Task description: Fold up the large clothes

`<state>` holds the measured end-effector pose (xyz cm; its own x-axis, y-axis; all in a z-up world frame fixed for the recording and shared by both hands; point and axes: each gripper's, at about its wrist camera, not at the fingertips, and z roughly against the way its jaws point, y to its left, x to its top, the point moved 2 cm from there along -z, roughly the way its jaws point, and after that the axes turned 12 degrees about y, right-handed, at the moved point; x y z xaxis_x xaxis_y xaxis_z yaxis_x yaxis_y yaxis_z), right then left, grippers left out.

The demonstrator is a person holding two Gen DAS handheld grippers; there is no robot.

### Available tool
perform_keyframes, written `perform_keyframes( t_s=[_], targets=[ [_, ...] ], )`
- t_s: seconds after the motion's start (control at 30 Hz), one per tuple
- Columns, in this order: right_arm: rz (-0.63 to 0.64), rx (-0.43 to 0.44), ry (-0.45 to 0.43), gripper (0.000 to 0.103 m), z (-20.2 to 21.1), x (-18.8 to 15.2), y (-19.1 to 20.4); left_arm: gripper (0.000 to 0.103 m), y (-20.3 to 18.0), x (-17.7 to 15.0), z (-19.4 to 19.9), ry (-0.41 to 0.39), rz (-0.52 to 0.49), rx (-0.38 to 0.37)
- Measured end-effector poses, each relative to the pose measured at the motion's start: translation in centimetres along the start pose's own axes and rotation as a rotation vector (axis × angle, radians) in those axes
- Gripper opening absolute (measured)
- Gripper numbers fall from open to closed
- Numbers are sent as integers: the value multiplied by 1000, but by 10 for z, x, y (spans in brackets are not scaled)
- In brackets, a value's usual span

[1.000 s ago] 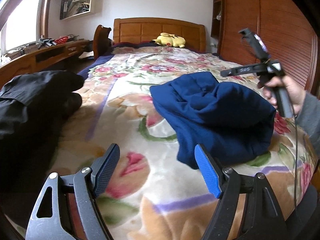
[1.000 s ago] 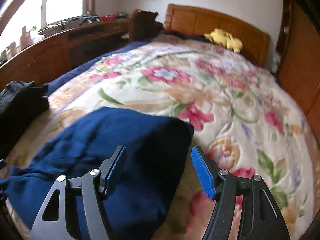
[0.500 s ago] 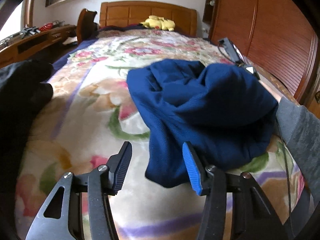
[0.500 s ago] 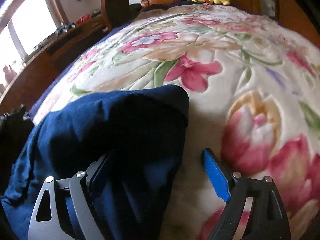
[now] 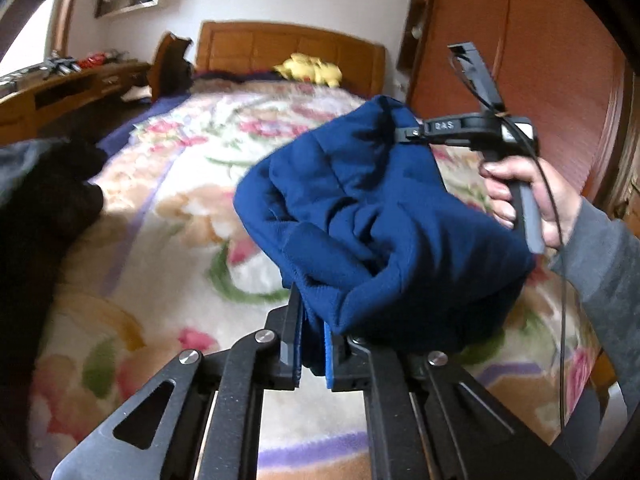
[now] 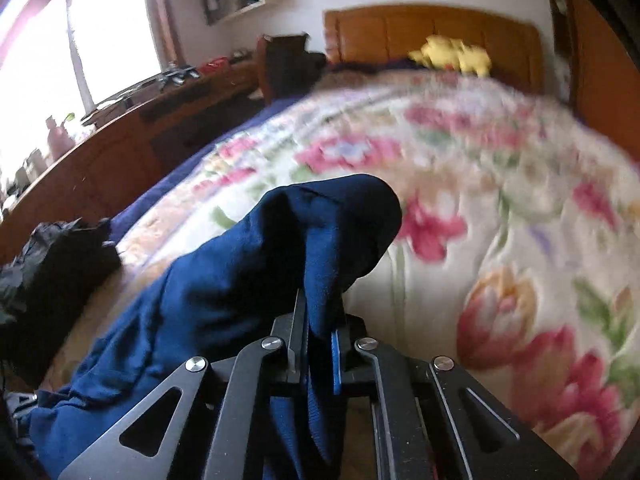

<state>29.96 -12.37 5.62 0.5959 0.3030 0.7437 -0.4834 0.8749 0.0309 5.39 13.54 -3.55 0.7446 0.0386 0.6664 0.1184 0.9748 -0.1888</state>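
Left gripper [image 5: 312, 344] at lower center of its frame, jaws pinched on a fold of the blue garment [image 5: 372, 216]. Right gripper [image 6: 320, 340] also clamped on the same garment [image 6: 224, 296], lower center of its view. Garment was bunched and lifted above the floral bedspread [image 5: 192, 208], center-right of the left view. Black clothes [image 6: 52, 264] sat at left edge. Yellow plush [image 5: 312, 70] by the headboard, upper center.

Floral bedspread [image 6: 500, 168] motion-blurred; yellow plush [image 6: 452, 54] indistinct; blue garment [image 6: 224, 280] cut by left edge, hiding gripper pads.
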Motion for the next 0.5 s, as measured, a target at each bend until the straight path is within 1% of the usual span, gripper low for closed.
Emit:
perform_keyframes(
  t_s=[0.1, 0.13, 0.2, 0.3, 0.37, 0.43, 0.47, 0.5],
  targets=[
    [64, -29, -40, 7, 27, 8, 35, 8, 19, 10, 40, -106, 60, -12],
    [83, -29, -52, 7, 37, 11, 47, 8, 26, 12, 50, -125, 69, -11],
    [108, -30, -85, 7, 53, 17, 70, 8, 44, 19, 80, -172, 76, 12],
    [162, -12, -124, 7, 75, 33, 112, 8, 76, 28, 125, -218, 81, 86],
    [201, 0, -152, 7, 86, 42, 142, 8, 102, 32, 156, -250, 89, 150],
    [243, 18, -175, 7, 94, 51, 179, 8, 124, 33, 180, -270, 98, 212],
    [264, 27, -182, 7, 98, 55, 198, 8, 141, 32, 197, -283, 113, 260],
    [288, 41, -190, 7, 98, 62, 221, 8, 153, 31, 207, -286, 120, 292]
  ],
)
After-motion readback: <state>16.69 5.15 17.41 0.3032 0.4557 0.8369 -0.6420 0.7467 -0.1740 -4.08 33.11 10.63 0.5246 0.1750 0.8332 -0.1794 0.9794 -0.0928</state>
